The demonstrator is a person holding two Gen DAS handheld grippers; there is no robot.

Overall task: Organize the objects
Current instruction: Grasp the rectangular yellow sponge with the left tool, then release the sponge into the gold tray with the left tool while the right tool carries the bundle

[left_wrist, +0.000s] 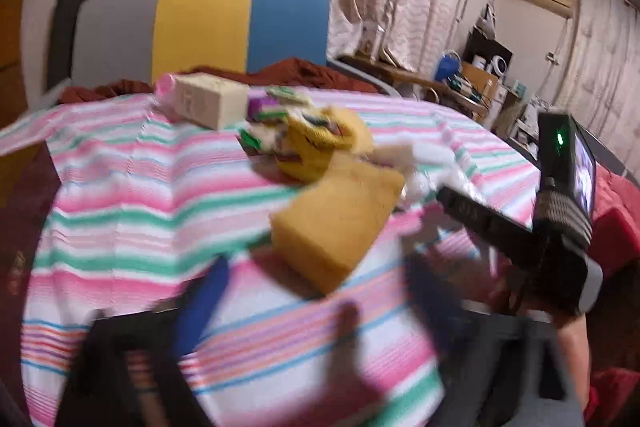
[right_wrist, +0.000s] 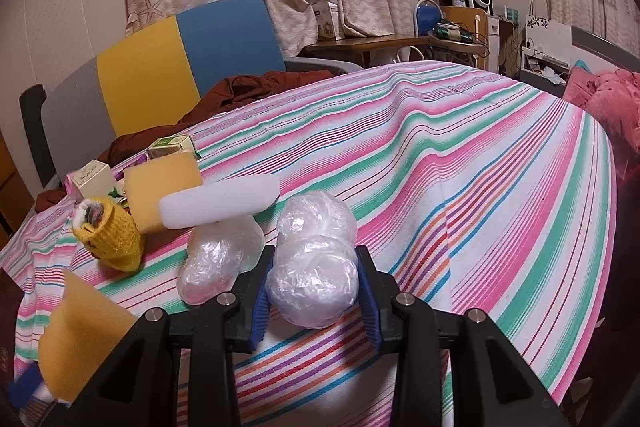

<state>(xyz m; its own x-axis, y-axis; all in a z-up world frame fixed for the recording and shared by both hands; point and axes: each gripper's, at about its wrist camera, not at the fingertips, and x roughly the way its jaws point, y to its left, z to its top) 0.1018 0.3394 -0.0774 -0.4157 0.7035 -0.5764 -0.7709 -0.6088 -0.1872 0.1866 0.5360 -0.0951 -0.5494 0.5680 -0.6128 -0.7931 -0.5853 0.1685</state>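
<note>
In the blurred left wrist view my left gripper (left_wrist: 316, 291) holds a yellow sponge (left_wrist: 340, 223) between its blue fingers above the striped cloth (left_wrist: 120, 187); that sponge also shows in the right wrist view (right_wrist: 80, 339) at lower left. My right gripper (right_wrist: 316, 291) has its jaws closed around a clear plastic-wrapped bundle (right_wrist: 314, 291) on the striped cloth (right_wrist: 480, 167). A second wrapped bundle (right_wrist: 220, 259), a white foam block (right_wrist: 220, 205), another yellow sponge (right_wrist: 160, 187) and a yellow knitted holder (right_wrist: 112, 235) lie to its left.
Small cream boxes (right_wrist: 94, 179) and a green-topped box (right_wrist: 172, 147) stand at the far left of the cloth. A grey, yellow and blue chair back (right_wrist: 160, 67) and brown fabric (right_wrist: 248, 87) are behind. A pink blanket (right_wrist: 608, 95) lies right.
</note>
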